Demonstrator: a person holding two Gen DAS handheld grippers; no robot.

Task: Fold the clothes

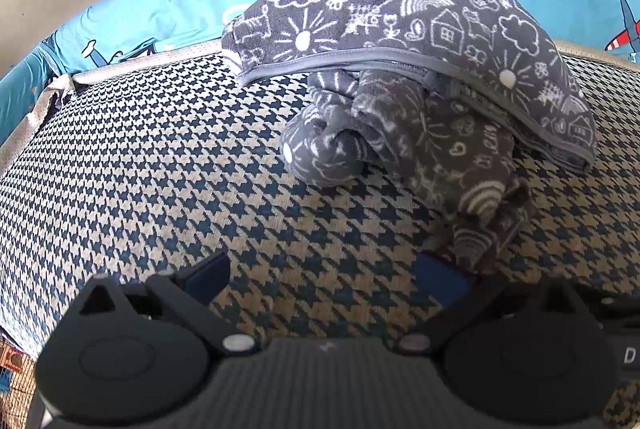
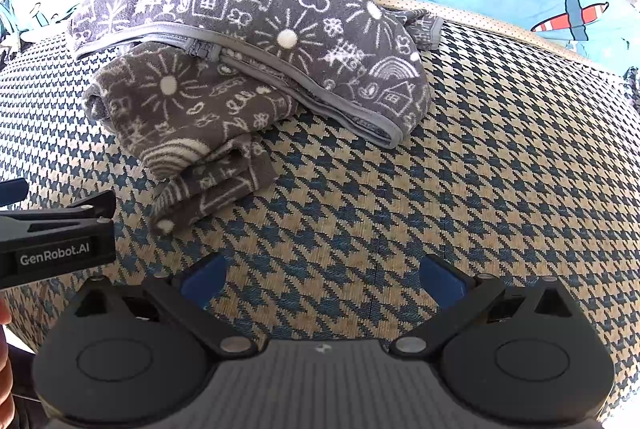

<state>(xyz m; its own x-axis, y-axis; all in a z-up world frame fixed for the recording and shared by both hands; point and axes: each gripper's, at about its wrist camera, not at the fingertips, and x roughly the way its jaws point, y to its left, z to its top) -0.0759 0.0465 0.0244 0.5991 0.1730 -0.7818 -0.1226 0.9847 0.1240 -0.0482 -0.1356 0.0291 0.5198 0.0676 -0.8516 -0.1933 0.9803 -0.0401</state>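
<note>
While my left gripper (image 1: 320, 281) and right gripper (image 2: 320, 281) hover with jaws spread and empty, the grey doodle-print fleece garment (image 2: 248, 41) lies bunched mid-way on the houndstooth cushion (image 2: 500, 169), bare weave nearer me, blue printed sheet (image 1: 180, 5) behind.

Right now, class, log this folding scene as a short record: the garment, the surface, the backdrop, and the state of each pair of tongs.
garment: grey doodle-print garment, partly folded, top layer with zip edge lying over a bunched part below
surface: houndstooth cover, blue and tan
backdrop: blue printed sheet behind the garment
left tongs: open, holding nothing, near the garment's lower end
right tongs: open, holding nothing, over bare cover
fold state: unfinished, lower part still crumpled
</note>
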